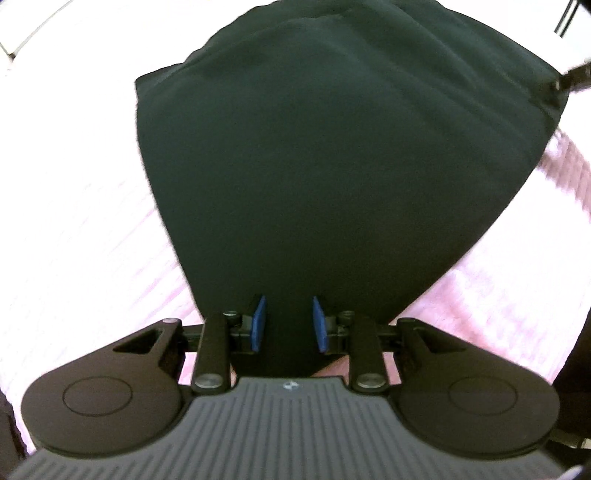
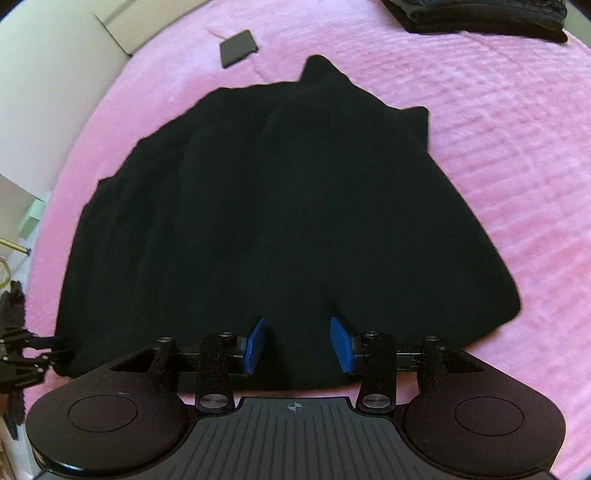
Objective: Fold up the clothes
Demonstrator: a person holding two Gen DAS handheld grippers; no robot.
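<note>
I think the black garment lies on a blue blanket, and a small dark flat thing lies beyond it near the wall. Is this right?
Not quite: the blanket under the black garment is pink, not blue, as the right wrist view shows. The small dark flat thing does lie beyond it near the wall.

Open pink bedspread (image 2: 498,155) right of and beyond the dark garment (image 2: 280,206). Far left, a small dark flat object (image 2: 238,48); far right, a folded dark pile (image 2: 480,16). White wall (image 2: 44,81) close along the left.

A pink ribbed blanket (image 2: 498,155) covers the surface. On it lie a spread black garment (image 2: 280,221), a small dark flat rectangle (image 2: 238,48) far left, and a folded dark stack (image 2: 480,16) far right.
</note>
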